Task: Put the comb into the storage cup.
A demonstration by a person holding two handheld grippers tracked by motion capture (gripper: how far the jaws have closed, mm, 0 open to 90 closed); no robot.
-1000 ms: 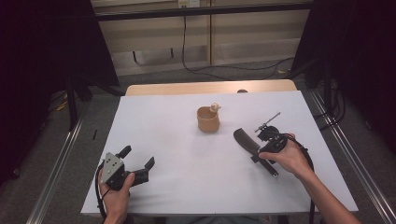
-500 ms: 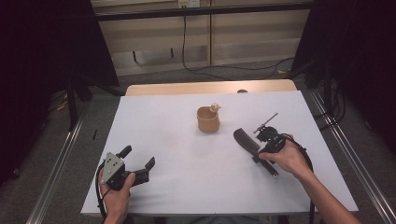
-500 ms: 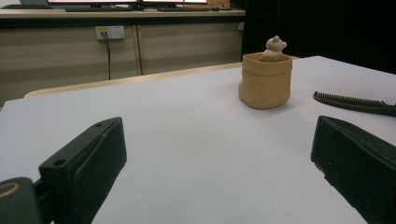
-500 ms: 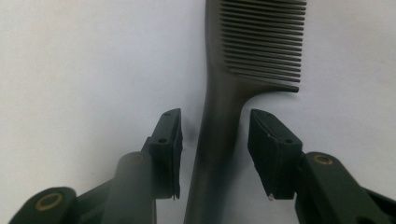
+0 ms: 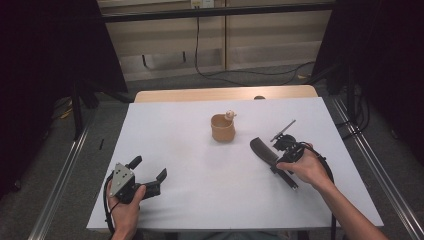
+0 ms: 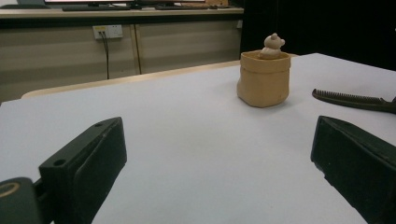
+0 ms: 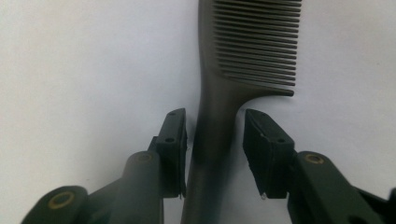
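A black comb (image 5: 263, 150) lies flat on the white table (image 5: 200, 200), right of centre. My right gripper (image 5: 276, 161) is lowered over it. In the right gripper view the open jaws straddle the comb's handle (image 7: 212, 116) just below the teeth, with a small gap on one side. A tan pot (image 5: 222, 129) with a small figure (image 5: 230, 115) on its rim stands mid-table. My left gripper (image 5: 149, 168) rests open near the front left. In its own view the left gripper (image 6: 215, 154) faces the pot (image 6: 264, 79) and the comb (image 6: 350, 99), holding nothing.
Beyond the table's far edge a wooden strip (image 5: 225, 94) runs across. Dark curtains hang on both sides, and metal rails (image 5: 55, 200) run along the floor. Bare white surface lies between the two grippers and in front of the pot.
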